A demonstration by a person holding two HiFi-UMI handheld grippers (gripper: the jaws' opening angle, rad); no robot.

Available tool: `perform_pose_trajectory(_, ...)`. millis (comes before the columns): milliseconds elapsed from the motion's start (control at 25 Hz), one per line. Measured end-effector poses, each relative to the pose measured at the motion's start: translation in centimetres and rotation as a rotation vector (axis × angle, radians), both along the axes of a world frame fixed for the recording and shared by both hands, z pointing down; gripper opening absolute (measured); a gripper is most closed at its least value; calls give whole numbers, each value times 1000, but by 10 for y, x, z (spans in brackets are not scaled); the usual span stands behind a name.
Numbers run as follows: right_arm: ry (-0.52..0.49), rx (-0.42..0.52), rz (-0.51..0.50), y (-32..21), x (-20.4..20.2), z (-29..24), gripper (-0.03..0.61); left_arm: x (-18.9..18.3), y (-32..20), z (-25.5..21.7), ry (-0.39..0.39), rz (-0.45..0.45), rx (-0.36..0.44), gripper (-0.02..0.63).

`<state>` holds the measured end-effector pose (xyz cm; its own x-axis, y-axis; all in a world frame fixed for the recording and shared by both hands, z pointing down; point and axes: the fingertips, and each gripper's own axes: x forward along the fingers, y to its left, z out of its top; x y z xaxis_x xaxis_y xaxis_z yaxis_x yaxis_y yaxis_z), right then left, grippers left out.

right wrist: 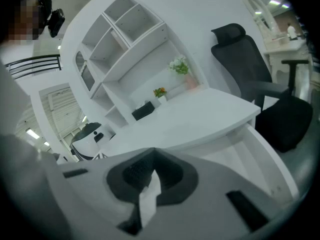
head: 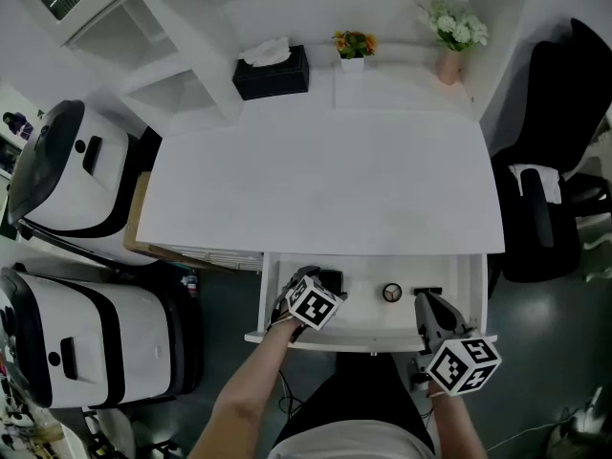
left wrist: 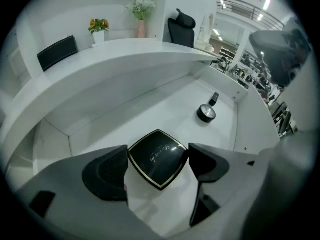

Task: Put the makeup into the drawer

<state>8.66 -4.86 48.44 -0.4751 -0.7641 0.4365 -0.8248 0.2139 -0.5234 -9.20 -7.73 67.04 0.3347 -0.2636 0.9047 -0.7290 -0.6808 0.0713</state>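
The white drawer point(head: 368, 331) under the desk stands pulled out. My left gripper point(head: 317, 282) is inside its left part, and a black square compact point(left wrist: 158, 158) with a gold rim sits between the jaws. The two pads touch its opposite corners, just above the drawer floor. A round black makeup pot point(left wrist: 206, 113) and a small black stick point(left wrist: 214, 98) lie further right in the drawer point(left wrist: 150, 104). Over the drawer's right front corner my right gripper point(head: 426, 301) is shut, holding nothing point(right wrist: 150, 176).
The white desk top point(head: 325, 180) carries a black tissue box point(head: 272, 72) and two flower pots point(head: 354, 46) at the back. A black office chair point(head: 550, 199) stands to the right. White and black machines point(head: 67, 180) stand to the left.
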Motion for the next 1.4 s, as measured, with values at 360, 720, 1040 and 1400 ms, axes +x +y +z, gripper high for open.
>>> perform_pose_trajectory(360,-1,-16,-8,-7,0,5,2,-3,2,17,-25,3,-57,380)
perform_pose_trajectory(720,-3,-17,-8,-12,1,6,2,-3,0,19,-24,0,-55,382)
perform_pose_trajectory(1040,-5,-9,-8,-12,1,5,2,-2,-4,14,4,-13,-32,382)
perform_pose_trajectory(1400,-10,19,-22,-12,-5,-5,2,2,-20,-41,51,-30,95,322)
